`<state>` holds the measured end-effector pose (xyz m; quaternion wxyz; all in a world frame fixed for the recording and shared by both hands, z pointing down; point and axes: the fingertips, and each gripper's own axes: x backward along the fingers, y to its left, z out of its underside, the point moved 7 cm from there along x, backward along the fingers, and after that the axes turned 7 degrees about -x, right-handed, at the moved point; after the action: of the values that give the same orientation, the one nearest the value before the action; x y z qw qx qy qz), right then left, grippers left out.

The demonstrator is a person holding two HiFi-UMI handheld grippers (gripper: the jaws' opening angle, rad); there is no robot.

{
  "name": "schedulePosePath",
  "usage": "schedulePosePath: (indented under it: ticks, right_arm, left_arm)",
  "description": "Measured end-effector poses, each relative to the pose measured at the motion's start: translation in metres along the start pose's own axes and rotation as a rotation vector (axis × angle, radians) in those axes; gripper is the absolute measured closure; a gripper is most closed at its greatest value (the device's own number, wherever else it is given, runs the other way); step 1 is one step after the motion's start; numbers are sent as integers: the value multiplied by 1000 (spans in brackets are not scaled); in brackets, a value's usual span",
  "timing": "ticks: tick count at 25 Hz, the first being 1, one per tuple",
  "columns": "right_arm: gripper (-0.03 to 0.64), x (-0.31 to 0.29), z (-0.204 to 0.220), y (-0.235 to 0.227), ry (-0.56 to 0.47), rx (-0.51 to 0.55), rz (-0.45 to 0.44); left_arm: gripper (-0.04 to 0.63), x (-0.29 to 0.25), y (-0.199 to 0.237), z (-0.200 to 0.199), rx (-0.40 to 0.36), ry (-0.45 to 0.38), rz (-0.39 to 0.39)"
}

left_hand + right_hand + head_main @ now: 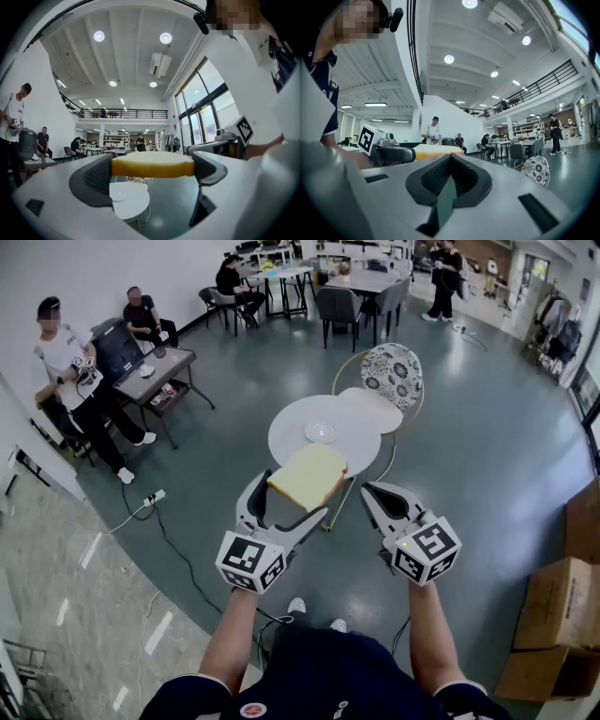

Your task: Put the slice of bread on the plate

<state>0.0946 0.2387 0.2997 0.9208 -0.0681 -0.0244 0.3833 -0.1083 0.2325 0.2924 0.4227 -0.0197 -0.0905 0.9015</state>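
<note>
A pale yellow slice of bread [307, 476] lies level between the jaws of my left gripper [292, 495], held in the air above the floor. In the left gripper view the bread [153, 165] spans the gap, with both pads pressing on its ends. Beyond it stands a round white table [291, 427] bearing a small plate [320, 432], which also shows below the bread in the left gripper view as the plate [117, 194]. My right gripper [375, 493] hovers just right of the bread, shut and with nothing in it; its pads [449, 180] meet.
A chair with a patterned back [392, 374] stands behind the table. Cardboard boxes [553, 615] sit at the right. People sit by a low table [155, 371] at the left, and a cable [155, 498] runs across the floor.
</note>
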Motion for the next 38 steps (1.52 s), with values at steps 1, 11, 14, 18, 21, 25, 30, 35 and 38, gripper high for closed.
schedulePosePath:
  ticks: [1,11,14,18,21,25,30,35,38]
  right_arm:
    - [609,0,0,0,0,0,0]
    - [609,-1,1,0,5,-3,-7]
    - [609,2,2,-3,8,-1,-10]
    - [609,3,1,-4,6,1,-15]
    - [609,1,-1,-6,6,1,-17]
    - [609,4,0,-17,3,-2,-27]
    - [609,5,0,-29,0,-3,-33]
    - [609,-1,4,-43,4,-14,-40]
    - [609,-7,4,-49,5,-18,-40]
  left_arm:
    - [62,0,0,0,0,0,0]
    - [62,-1,1,0,-1,1,5]
    - [61,-4,-4,0,-3,3,4]
    - [61,-4,-5,-1,-3,4,0]
    - [63,-6,-3,-1,-4,6,-4]
    - [62,-16,-8,0,-7,9,-10]
    - [62,-26,-11,2,-9,8,-18]
    - [61,-37,-9,9,-5,20,-24]
    - [63,-43,-3,11,-2,25,-24]
